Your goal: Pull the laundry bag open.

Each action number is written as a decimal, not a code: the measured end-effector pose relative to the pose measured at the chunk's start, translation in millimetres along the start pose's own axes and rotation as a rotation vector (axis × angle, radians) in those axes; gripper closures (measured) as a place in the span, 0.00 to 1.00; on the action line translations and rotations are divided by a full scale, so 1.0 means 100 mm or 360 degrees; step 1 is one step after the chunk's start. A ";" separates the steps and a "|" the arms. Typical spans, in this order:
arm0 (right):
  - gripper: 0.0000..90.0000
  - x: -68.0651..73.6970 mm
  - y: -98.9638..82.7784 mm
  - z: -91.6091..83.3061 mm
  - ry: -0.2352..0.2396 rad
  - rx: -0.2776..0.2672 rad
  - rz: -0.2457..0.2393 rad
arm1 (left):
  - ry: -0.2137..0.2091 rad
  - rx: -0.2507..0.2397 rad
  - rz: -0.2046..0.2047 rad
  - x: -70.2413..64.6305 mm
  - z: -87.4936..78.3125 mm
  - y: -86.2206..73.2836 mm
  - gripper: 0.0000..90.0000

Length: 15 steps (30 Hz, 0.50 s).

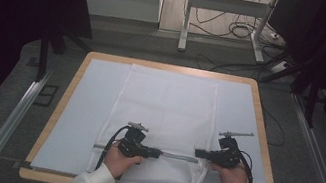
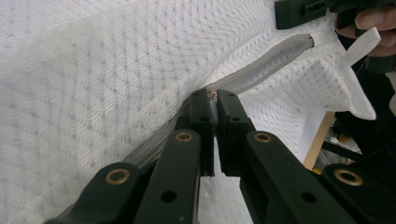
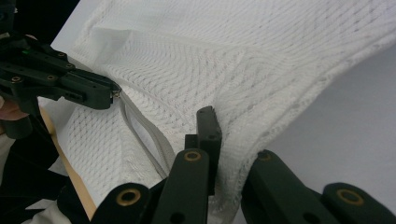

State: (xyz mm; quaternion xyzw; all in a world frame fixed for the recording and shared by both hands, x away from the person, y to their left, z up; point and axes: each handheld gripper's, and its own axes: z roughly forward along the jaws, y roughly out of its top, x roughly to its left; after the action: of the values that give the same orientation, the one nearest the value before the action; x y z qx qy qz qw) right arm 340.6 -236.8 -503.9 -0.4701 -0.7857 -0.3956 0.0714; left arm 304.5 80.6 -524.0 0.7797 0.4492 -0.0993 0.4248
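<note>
Both grippers were clamped shut: left gripper [image 2: 214, 95] on the zipper pull [image 2: 213, 93], right gripper [image 3: 233, 140] bracing the mesh bag [image 1: 169, 103] at three o'clock.

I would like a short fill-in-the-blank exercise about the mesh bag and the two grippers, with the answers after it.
1. The white mesh bag lies on a pale mat on a table with a ____ edge.
2. The left gripper is shut on the bag's grey ____.
3. The right gripper pinches the bag's ____ fabric.
4. Both grippers work at the bag's ____ end, closest to the person.

Missing words: wooden; zipper; mesh; near
</note>
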 end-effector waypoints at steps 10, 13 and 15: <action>0.98 0.00 0.00 -0.01 -0.0003 -0.0008 -0.0003 | 0.0013 -0.0017 -0.0033 0.06 -0.07 -0.02 0.97; 0.98 0.00 0.00 0.00 -0.0002 -0.0007 -0.0004 | 0.0015 -0.0025 -0.0038 0.08 -0.10 -0.03 0.97; 0.98 0.00 0.00 0.00 -0.0005 -0.0005 -0.0007 | 0.0018 -0.0028 -0.0040 0.09 -0.11 -0.03 0.97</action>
State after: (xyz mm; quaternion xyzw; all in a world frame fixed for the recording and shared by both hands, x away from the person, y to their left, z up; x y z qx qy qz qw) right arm 340.5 -237.1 -503.9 -0.4690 -0.7863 -0.3962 0.0686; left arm 304.7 95.5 -523.6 0.7708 0.4621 -0.0962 0.4279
